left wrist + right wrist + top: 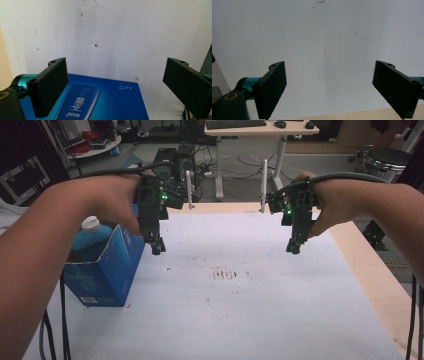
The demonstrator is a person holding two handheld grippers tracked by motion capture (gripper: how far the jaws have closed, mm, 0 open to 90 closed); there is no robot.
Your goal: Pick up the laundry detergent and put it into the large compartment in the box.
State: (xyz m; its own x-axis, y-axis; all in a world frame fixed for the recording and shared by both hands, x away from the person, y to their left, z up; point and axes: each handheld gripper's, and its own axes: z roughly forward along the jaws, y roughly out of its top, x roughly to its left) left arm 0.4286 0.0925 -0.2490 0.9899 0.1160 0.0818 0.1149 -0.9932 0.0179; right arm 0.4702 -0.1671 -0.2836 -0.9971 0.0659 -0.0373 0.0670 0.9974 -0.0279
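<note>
From above, the left claw (pixel 156 249) hangs just beside the blue box (pixel 107 270) at the surface's (pixel 225 320) left edge, a white-capped bottle (pixel 91 232) standing in it. The left gripper view shows its jaws wide apart over the box's printed face (pixel 100 100); the right claw (pixel 329 90), also spread, hangs over bare white surface

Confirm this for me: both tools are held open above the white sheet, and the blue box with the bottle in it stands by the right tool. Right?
Not quite. The blue box with the bottle stands by the left tool, as the high view shows. Both it and the right tool are open above the white sheet.
</note>
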